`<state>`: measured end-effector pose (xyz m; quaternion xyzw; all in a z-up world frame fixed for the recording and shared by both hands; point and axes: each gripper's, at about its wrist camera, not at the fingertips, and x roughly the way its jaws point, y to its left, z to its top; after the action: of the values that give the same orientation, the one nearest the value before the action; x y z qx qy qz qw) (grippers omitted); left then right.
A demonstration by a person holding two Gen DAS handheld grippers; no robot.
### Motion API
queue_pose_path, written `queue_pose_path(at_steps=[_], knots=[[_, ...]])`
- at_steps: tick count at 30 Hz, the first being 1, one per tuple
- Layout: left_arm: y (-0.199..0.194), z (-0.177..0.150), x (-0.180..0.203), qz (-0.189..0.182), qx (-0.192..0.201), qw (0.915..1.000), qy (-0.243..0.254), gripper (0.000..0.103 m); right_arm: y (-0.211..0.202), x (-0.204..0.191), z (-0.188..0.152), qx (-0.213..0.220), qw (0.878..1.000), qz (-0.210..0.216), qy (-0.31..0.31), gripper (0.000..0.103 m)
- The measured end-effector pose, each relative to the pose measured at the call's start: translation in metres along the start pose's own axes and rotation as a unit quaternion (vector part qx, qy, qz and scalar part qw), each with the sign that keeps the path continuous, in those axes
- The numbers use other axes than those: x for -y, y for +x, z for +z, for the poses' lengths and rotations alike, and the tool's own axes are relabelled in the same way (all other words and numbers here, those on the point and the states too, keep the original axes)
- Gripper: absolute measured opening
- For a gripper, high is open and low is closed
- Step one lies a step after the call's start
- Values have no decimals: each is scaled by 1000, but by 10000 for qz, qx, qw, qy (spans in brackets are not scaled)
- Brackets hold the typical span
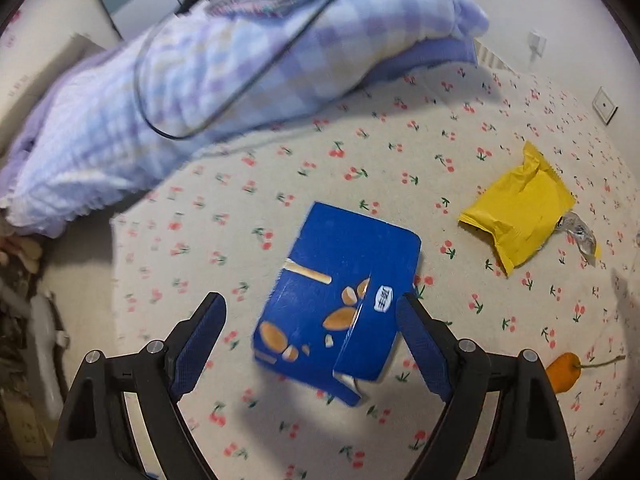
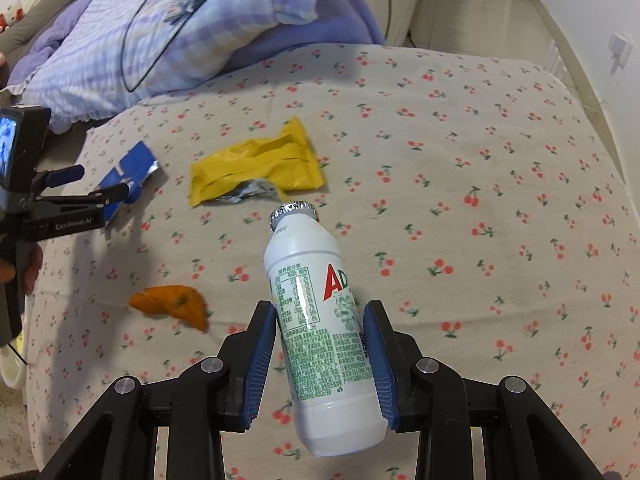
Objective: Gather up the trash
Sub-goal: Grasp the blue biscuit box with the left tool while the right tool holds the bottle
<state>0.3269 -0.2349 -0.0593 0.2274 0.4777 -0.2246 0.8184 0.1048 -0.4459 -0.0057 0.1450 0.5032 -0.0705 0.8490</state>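
A blue snack box (image 1: 336, 300), torn at one end, lies on the cherry-print bed sheet (image 1: 280, 184) between the wide-apart fingers of my left gripper (image 1: 310, 300). The left pad stands well clear of it and the right pad sits at its edge, so the gripper is open. The right wrist view shows that gripper (image 2: 104, 181) over the blue box (image 2: 134, 168). My right gripper (image 2: 320, 308) is shut on a white drink bottle (image 2: 320, 320) with a foil cap, held above the sheet. A yellow wrapper (image 1: 520, 216) (image 2: 260, 164), a foil scrap (image 2: 244, 192) and an orange peel (image 2: 172, 300) (image 1: 564, 372) lie loose.
A purple checked quilt (image 1: 200, 80) (image 2: 180, 32) with a black cable over it is heaped at the far side. A hand (image 2: 30, 268) holds the left gripper's handle. A wall socket (image 2: 620, 48) is on the right wall. The bed edge drops off at the right.
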Motion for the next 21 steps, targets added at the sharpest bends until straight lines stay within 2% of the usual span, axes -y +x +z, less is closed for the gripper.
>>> queue_pose_path(at_steps=[2,5,8,10,11,13,16,21], knots=[[8,1,-1,-96,-103,9999,-28,89,3,5,1,-40,10000,-30,22,40],[12,-1,-6,-278,-135,9988,-390,86,7,11,1,-87,9999,-77,61,40],[7,-9,-9,-294,-93,9970,-712,74,8,13,2,-89,9999,-66,80,40],[1,-17,-11,-321,-59,9953,-914,54,5,10,2,-52,9999,-48,76,40],[-2,-23,-13,-358,-83,9938,-1051,50,4,8,2,-32,10000,-29,64,40],[-10,-35,-20,-523,-103,9889,-1388,33,0,2,2,9,10000,10,7,40],[-27,-55,-27,-693,-25,9821,-1753,20,-4,-8,0,50,9999,61,-80,40],[-46,-83,-26,-870,-39,9732,-2129,14,-11,-20,-6,108,9997,148,-153,40]])
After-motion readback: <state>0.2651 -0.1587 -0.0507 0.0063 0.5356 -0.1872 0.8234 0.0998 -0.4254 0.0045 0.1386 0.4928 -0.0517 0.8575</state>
